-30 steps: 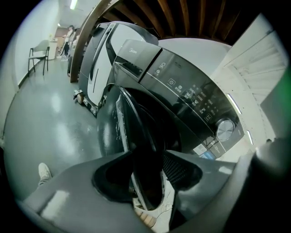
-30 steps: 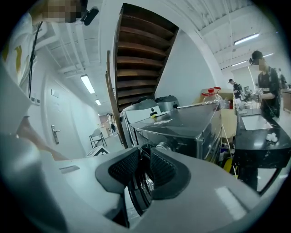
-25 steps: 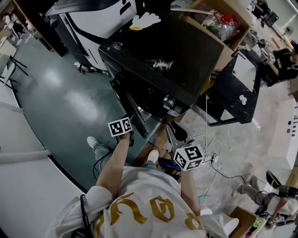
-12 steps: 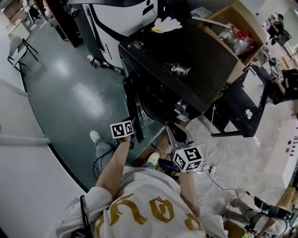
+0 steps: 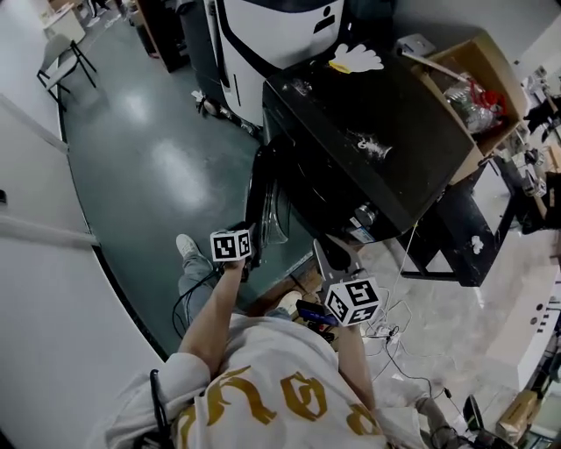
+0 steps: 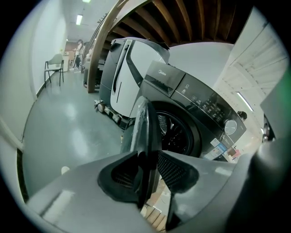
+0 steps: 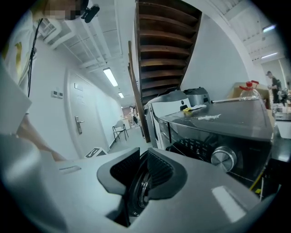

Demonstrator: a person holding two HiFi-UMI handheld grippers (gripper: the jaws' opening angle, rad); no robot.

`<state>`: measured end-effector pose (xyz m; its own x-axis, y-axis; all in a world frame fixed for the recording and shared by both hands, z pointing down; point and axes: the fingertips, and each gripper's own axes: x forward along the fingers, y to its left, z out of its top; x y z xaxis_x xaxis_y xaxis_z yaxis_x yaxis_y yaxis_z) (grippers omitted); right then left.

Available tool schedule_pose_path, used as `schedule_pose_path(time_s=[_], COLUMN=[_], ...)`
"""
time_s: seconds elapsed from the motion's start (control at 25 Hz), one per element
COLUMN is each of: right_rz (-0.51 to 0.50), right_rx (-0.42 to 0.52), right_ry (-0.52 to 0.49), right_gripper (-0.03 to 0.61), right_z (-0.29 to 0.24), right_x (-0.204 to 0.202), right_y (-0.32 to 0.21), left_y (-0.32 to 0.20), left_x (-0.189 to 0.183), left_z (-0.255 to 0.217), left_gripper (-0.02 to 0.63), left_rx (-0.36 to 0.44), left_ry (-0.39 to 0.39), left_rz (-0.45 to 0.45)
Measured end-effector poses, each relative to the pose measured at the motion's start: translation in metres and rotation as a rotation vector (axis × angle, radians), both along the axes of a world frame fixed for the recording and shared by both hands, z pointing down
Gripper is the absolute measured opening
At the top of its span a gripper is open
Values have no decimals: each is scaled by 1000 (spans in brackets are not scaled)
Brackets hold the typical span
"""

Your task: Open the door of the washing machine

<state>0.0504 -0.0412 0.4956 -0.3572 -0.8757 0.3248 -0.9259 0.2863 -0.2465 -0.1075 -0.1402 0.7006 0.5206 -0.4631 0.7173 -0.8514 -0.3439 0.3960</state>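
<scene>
The left gripper (image 6: 148, 170) is clamped on the rim of the door (image 5: 263, 197). The door stands ajar, its edge running toward 12 o'clock, with the washing machine (image 5: 368, 131) at 2 o'clock. The right gripper (image 5: 331, 263), at 4 o'clock, has just been narrowing its jaws on nothing.

Lots of clutter here: an open cardboard box (image 5: 491, 61) with plastic bottles (image 5: 469, 103) inside sits at the right, with a black stand (image 5: 465, 232) just below it. There's a chair (image 5: 63, 54) by the far wall, a big white-and-black unit (image 5: 280, 26) at the back, and cables (image 5: 394, 329) tangled on the floor.
</scene>
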Motion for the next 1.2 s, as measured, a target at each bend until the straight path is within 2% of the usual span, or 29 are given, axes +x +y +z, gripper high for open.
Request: schedule_pose_path(time_s=[0.44, 0.72, 1.2], right_rz=[-41, -77, -78], right_rx=[-1, 6, -27], right_ry=[-15, -9, -21], right_gripper=[58, 49, 34], right_z=[0, 2, 20], right_x=[-45, -82, -126], right_y=[-41, -70, -120], left_y=[-21, -47, -105], left_x=[-60, -101, -164], left_z=[-5, -7, -6], left_gripper=[140, 143, 158], left_rx=[26, 64, 74], left_ry=[-84, -101, -126], left_rz=[59, 93, 207])
